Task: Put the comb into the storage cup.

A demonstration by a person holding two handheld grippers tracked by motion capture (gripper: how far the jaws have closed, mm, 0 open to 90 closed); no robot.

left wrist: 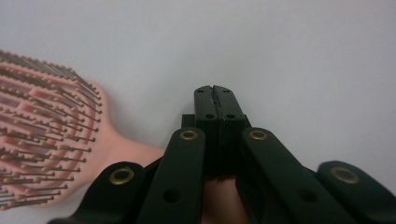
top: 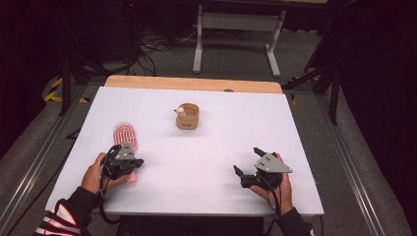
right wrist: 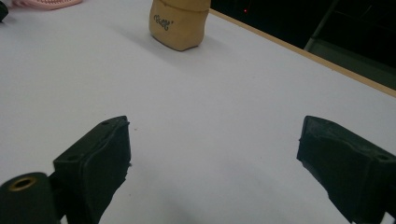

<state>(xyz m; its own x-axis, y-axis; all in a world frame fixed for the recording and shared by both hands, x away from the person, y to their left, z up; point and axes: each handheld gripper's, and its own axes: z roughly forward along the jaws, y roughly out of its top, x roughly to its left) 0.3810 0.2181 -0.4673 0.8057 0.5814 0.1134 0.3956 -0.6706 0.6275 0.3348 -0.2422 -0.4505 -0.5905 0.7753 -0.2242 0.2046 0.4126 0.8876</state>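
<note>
On white table [top: 206, 162], near-left: left gripper [top: 138, 162] held low, jaws pressed flat together, nothing pinched between them. Pink hairbrush [top: 126, 137] lying bristles-up just beside it, head toward the far side, handle running back under the gripper body; in left gripper view brush [left wrist: 42, 140] sits off to the left of the closed tips [left wrist: 214, 95], handle passing beneath the linkage, not between the jaws. Contact between brush and gripper: cannot tell. Near-right: right gripper [top: 248, 162] held over bare table, jaws spread wide, gripping nothing, pointing toward table centre. Toward the far middle: small tan cup [top: 188, 116] upright, something small and pale at its rim, well apart from both grippers. From right gripper view: cup [right wrist: 180, 23] ahead and slightly left of the open gap [right wrist: 212, 154], dark print on its side. Wooden table edge [top: 192, 83] along the far side.
</note>
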